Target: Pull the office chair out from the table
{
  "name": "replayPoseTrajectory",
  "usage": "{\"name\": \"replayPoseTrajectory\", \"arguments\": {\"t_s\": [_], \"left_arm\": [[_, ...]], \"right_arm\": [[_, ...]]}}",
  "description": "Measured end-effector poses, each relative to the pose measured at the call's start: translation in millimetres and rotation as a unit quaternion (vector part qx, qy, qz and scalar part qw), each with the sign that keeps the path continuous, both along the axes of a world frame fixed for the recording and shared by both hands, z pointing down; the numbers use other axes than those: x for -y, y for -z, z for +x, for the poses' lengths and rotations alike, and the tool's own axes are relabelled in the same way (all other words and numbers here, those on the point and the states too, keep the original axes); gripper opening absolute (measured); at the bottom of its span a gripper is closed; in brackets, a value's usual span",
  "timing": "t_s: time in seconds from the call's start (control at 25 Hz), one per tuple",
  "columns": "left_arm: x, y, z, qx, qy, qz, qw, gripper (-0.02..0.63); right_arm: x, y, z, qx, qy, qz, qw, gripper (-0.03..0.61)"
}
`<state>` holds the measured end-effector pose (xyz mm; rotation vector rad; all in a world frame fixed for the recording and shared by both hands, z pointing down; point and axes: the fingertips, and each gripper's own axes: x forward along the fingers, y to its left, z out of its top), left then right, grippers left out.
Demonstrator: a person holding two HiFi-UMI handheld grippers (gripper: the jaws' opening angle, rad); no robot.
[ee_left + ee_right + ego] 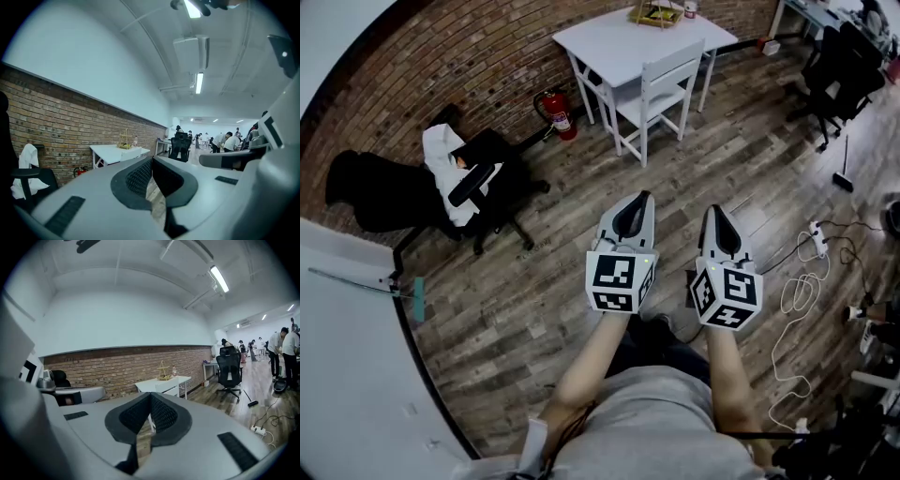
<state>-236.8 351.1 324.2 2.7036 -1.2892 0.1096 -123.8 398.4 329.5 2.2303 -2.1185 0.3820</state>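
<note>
**Status.** We hold the left claw (639,202) and the right claw (715,217) side by side in front of us over the wood floor (534,300). Both point roughly level into the room. Each claw is clenched and empty: in its own view the pads meet with nothing between them.

**Target location.** Two black office chairs are in view.
- The right chair (839,70) stands at the far right, just beside the right surface (811,14). We cannot tell how far its seat sits under that surface.
- The left chair (487,183), draped with a white garment (445,164), stands by the brick wall (441,56), against no surface that we can see.

We judge the right chair to be the likelier target. The white chair (661,84) tucked at the white surface (619,42) is not an office chair. All of these are well apart from the claws, and the pull has not begun.

**Procedure.**
1. We walk up behind the backrest. On the way we step clear of the cable (792,300) and the broom (844,173) on the floor.
2. We release one claw before arrival, so the jaws stand apart as they meet the chair.
3. We grasp a rigid part, either the top edge of the backrest or an armrest, and not mesh or cloth.
4. We pull straight back, slowly and evenly, so the castors roll and the chair does not tip or swing.
5. We stop once the seat clears the edge of the surface.
</note>
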Motion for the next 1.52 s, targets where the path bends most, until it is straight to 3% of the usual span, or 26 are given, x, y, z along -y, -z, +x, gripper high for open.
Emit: {"name": "replayPoseTrajectory", "arguments": {"t_s": [0.56, 1.08, 1.52], "left_arm": [[4, -12, 27, 0.006, 0.008, -0.01, 0.9999, 0.015], [21, -17, 61, 0.019, 0.02, -0.011, 0.9996, 0.015], [109, -28, 72, 0.015, 0.018, -0.02, 0.9995, 0.015]], "right_arm": [[-1, -13, 46, 0.021, -0.013, -0.003, 1.0, 0.015], [18, -24, 81, 0.026, 0.012, -0.009, 1.0, 0.015], [105, -29, 93, 0.024, 0.011, -0.012, 1.0, 0.015]]}}
